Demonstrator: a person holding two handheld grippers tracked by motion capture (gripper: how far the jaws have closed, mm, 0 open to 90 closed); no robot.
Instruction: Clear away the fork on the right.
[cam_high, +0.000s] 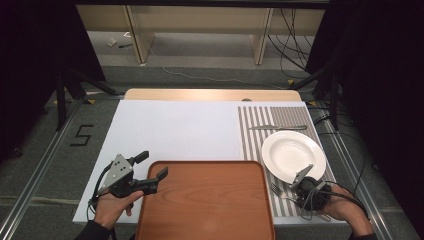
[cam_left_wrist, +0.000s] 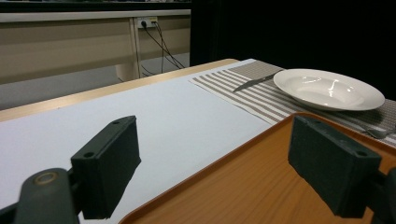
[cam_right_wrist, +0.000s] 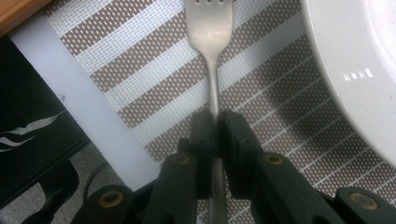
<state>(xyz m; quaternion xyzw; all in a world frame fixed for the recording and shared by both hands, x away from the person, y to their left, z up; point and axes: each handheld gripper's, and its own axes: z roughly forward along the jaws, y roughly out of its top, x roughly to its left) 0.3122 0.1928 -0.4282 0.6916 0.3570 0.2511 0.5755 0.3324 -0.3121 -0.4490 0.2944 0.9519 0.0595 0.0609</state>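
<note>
A metal fork (cam_right_wrist: 211, 42) lies on the striped placemat (cam_right_wrist: 154, 79), and my right gripper (cam_right_wrist: 216, 122) is shut on its handle. In the high view that fork (cam_high: 279, 191) rests near the table's front right, just below the white plate (cam_high: 292, 154), with the right gripper (cam_high: 302, 187) over it. My left gripper (cam_high: 152, 166) stands open at the left edge of the brown tray (cam_high: 205, 200), one jaw over the tray (cam_left_wrist: 261, 186) and the other over the white table (cam_left_wrist: 140, 112), nothing between them. A knife (cam_high: 277, 127) lies beyond the plate.
The white table surface (cam_high: 175, 130) stretches to the left of the striped placemat (cam_high: 295, 116). The plate (cam_left_wrist: 327, 88) and knife (cam_left_wrist: 254, 82) appear ahead of the left gripper. Cables trail over the floor at the right.
</note>
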